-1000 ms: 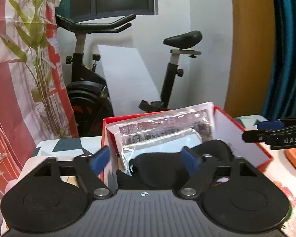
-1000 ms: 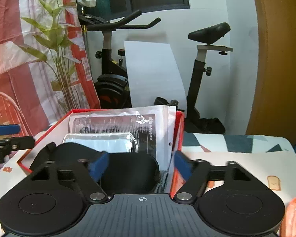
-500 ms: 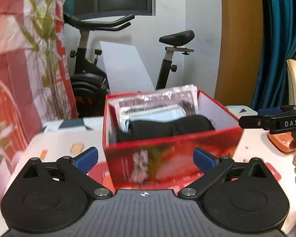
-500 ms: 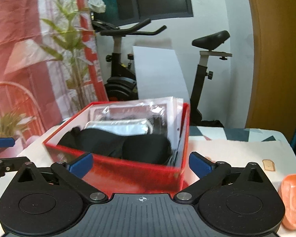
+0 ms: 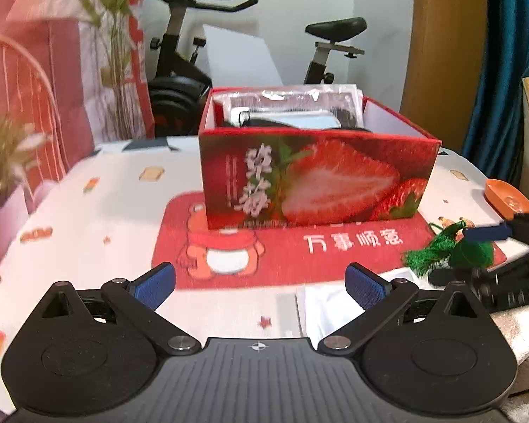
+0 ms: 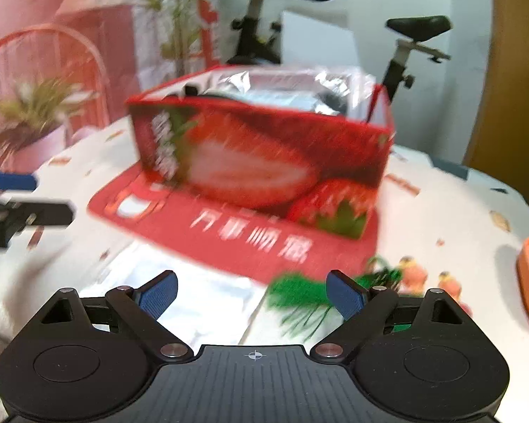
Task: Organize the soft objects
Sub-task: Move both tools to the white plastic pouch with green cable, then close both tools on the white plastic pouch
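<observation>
**Both grippers wide and empty in front of the strawberry box**

Blue fingers (image 5: 154, 284) of the left gripper (image 5: 261, 285) stand spread as wide as they go, nothing between them but tablecloth and the near edge of the red mat (image 5: 299, 257). Over on the other side, the right gripper (image 6: 252, 294) is open too, and its jaws are closing right now, though the pads press on nothing; a green tasselled soft object (image 6: 299, 294) lies on the table just ahead of its right finger, blurred in that view.

Everything hangs around the strawberry box (image 5: 314, 179). It sits on the far part of the red mat, already packed with plastic-wrapped packets (image 5: 292, 104) that poke above its back rim. In front of the box and off to its right, the green tasselled piece rests at the mat's corner, close to the right gripper's tip. A white plastic packet (image 5: 326, 305) lies flat on the cloth nearer than the mat, in front of the box. An orange dish (image 5: 508, 199) sits to the box's right.
</observation>
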`<state>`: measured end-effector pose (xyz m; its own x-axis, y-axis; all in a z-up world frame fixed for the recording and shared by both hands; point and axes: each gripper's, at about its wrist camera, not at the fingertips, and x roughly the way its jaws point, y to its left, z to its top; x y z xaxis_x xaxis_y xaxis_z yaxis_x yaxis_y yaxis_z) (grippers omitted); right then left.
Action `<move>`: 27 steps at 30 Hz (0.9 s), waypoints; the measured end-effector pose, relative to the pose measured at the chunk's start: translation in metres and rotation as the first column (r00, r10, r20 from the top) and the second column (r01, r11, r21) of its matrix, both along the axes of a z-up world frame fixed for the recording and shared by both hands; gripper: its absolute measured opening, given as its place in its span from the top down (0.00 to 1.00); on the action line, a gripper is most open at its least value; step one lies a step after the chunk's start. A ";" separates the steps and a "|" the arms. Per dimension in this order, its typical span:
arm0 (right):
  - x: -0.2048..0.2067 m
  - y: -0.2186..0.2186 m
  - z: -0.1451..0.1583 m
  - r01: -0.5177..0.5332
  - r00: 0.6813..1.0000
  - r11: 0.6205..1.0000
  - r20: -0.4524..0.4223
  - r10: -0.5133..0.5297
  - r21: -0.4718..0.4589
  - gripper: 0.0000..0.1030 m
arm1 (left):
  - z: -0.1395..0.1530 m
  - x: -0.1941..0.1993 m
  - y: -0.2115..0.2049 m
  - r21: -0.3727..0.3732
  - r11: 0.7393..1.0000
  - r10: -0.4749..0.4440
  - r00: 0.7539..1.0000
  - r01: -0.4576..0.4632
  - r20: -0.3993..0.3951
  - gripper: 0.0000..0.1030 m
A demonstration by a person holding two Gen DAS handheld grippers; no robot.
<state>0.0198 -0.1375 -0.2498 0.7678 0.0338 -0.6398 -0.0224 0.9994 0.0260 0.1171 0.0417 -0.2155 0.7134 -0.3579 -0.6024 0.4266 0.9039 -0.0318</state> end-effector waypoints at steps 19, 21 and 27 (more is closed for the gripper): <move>-0.005 0.045 -0.033 -0.187 0.974 0.981 -0.140 0.178 -0.056 0.14 | -0.033 0.000 0.018 -0.070 0.993 0.084 0.989 -0.093 -0.119 0.00; -0.004 0.048 -0.036 -0.196 0.971 0.977 -0.156 0.181 -0.083 0.14 | -0.035 0.000 0.017 -0.071 0.993 0.081 0.989 -0.090 -0.123 0.00; -0.004 0.051 -0.039 -0.196 0.972 0.974 -0.150 0.179 -0.112 0.11 | -0.038 -0.001 0.020 -0.080 0.992 0.091 0.988 -0.101 -0.127 0.00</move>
<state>0.0154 -0.0870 -0.2891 0.6591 0.0815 -0.7476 -0.2149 0.9731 -0.0834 0.1161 0.0613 -0.2532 0.6695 -0.3457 -0.6575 0.3260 0.9321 -0.1580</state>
